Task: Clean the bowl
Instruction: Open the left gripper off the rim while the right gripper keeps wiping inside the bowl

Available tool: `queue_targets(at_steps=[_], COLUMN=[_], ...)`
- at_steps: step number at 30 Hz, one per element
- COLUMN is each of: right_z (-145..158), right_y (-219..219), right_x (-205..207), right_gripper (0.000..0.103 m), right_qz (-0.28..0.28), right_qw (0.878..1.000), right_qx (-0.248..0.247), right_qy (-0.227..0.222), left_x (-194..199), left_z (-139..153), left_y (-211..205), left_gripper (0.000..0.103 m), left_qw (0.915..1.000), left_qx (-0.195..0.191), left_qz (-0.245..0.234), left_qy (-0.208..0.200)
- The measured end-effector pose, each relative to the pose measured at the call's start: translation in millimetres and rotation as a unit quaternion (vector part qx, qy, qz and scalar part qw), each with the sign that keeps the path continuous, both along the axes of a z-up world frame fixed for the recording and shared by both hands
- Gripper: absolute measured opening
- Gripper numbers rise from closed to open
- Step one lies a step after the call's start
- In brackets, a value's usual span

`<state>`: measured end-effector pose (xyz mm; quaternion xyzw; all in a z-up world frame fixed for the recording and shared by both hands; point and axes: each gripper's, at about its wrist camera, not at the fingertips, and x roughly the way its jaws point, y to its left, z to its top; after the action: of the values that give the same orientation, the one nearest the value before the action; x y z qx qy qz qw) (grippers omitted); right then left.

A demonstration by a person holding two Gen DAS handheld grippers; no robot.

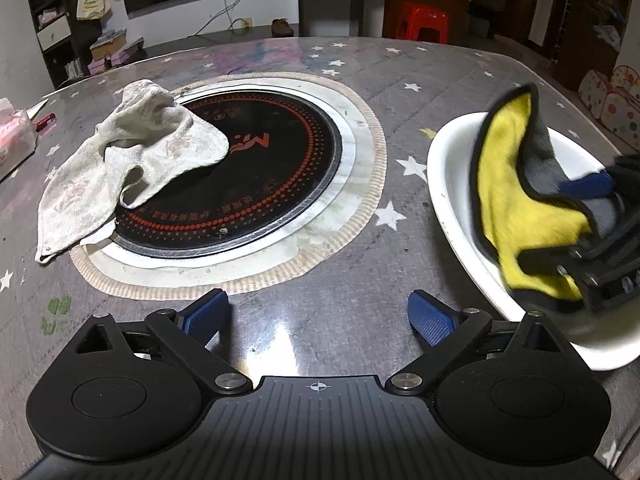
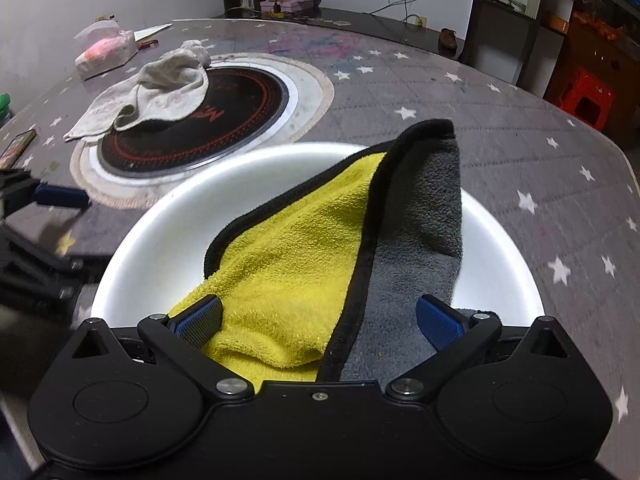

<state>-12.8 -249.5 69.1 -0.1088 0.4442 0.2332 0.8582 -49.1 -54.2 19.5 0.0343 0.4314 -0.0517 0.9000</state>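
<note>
At about nine o'clock in the left wrist view a crumpled off-white cotton rag (image 1: 132, 160) lies half on the star-printed grey table cover (image 1: 328, 280) and half over the round black induction hob with red dotted rings (image 1: 256, 184), which sits at the centre of the table. At six o'clock the left gripper (image 1: 319, 316) hovers low over bare cover with its blue pads spread wide and nothing between them. At three o'clock stands the wide white plastic bowl (image 1: 448, 184), just beside the left tool. Inside it the yellow and grey microfibre cloth with black edging (image 2: 288, 256) is bunched up, one corner rising past the far rim. The right gripper (image 2: 319, 320) is down in the bowl; its jaws stand fairly wide with the cloth lying thick between the pads, and I cannot tell whether they truly pinch it or only rest around it. Nothing steadies the bowl, so a firm wipe could push it along the glossy cover or tip it at the near rim. If the hold on the cloth is loose, the fabric may slip free mid-stroke, and the upstanding corner could drag over the rim
</note>
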Motion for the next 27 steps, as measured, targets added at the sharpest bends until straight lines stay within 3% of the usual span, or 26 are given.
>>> queue_targets(at_steps=[11,27], right_z=[3,-5], right_y=[7,21], right_x=[-16,30], right_gripper=[0.103,0.103], right_qz=[0.004,-0.023], right_qw=[1.0,1.0], right_qx=[-0.01,0.014], right_qy=[0.014,-0.015], left_x=[1,11], left_z=[-1,-2], left_y=[0,6], left_gripper=[0.1,0.103], left_qw=[1.0,0.9999], left_qx=[0.001,-0.006], left_qz=[0.002,-0.009], left_qy=[-0.001,-0.01])
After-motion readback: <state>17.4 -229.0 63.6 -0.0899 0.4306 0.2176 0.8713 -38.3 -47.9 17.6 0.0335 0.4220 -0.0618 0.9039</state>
